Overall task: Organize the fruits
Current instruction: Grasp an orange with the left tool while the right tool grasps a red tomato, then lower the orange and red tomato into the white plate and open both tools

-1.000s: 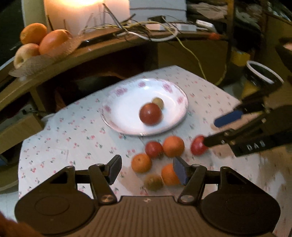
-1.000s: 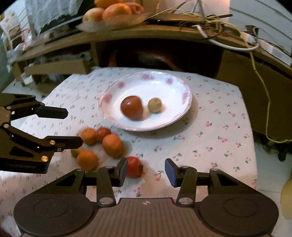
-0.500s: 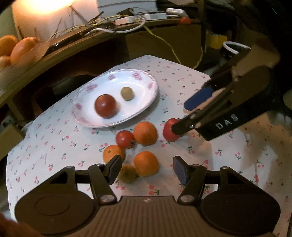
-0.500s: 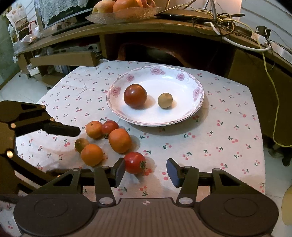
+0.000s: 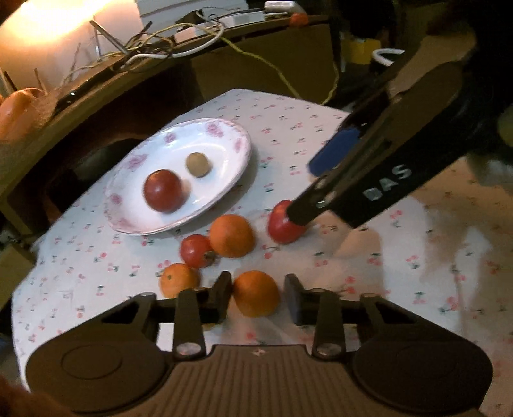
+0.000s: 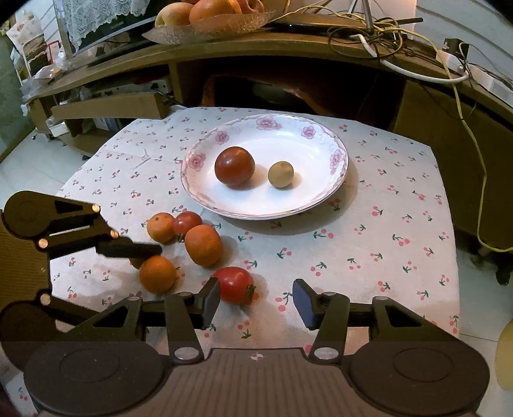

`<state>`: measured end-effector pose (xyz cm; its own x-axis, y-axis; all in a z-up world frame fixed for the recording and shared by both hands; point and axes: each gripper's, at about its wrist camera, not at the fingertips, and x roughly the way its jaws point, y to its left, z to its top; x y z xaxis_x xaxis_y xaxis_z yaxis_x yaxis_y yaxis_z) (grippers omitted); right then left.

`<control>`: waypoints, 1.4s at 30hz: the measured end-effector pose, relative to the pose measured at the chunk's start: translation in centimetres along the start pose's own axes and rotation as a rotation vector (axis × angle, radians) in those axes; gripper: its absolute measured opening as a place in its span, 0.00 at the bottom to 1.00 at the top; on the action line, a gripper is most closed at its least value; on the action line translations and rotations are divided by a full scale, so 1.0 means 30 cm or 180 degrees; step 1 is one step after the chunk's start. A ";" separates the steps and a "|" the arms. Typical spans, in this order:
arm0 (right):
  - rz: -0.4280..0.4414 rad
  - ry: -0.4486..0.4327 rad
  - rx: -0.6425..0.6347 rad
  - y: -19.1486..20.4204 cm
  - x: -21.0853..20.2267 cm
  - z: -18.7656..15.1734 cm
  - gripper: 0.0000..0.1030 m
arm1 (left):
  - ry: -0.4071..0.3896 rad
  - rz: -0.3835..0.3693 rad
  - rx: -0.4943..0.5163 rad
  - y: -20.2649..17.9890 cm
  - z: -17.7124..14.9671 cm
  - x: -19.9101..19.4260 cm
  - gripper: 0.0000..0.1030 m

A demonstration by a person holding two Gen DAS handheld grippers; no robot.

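Note:
A white flowered plate (image 6: 323,192) (image 5: 234,166) holds a dark red tomato (image 6: 234,166) (image 5: 163,191) and a small tan fruit (image 6: 281,174) (image 5: 198,164). On the cloth lie three oranges, a small red tomato (image 6: 187,222) (image 5: 196,251) and a larger red tomato (image 6: 235,285) (image 5: 283,223). My left gripper (image 5: 258,296) is open, with an orange (image 5: 256,293) (image 6: 157,273) between its fingers. My right gripper (image 6: 256,303) is open; the larger tomato sits just inside its left finger.
The cherry-print tablecloth (image 6: 384,231) covers a small table. A wooden desk (image 6: 288,48) curves behind it, with a fruit bowl (image 6: 211,19) and cables (image 6: 400,41). The table's edge and the floor lie at right (image 6: 474,288).
My left gripper moved forward and down until the orange came between its fingers. My right gripper closed in on the larger red tomato. The fruits have not moved.

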<state>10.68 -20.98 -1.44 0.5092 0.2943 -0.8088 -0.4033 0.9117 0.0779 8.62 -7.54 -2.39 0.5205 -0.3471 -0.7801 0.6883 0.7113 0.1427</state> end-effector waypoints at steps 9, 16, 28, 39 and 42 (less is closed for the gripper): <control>0.0072 0.0126 -0.0026 0.025 0.057 0.005 0.52 | 0.0064 -0.0010 0.0006 -0.001 -0.025 0.002 0.40; 0.0066 0.0160 -0.0055 0.034 0.081 0.005 0.42 | 0.0068 -0.0074 -0.0105 0.009 -0.020 0.004 0.40; 0.0090 0.0215 -0.0109 0.043 0.073 -0.003 0.33 | 0.0129 -0.0071 -0.0127 -0.002 -0.021 -0.002 0.38; 0.0075 0.0204 -0.0041 0.036 0.059 0.002 0.33 | 0.0069 -0.0111 -0.0269 0.022 0.000 -0.010 0.35; 0.0079 0.0150 -0.0016 0.034 0.045 0.010 0.33 | 0.0017 -0.0043 -0.0346 0.049 0.017 -0.019 0.35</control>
<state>11.19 -19.56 -2.27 0.4627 0.3029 -0.8331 -0.4193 0.9028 0.0954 9.59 -6.62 -1.45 0.5087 -0.3540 -0.7848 0.6362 0.7688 0.0656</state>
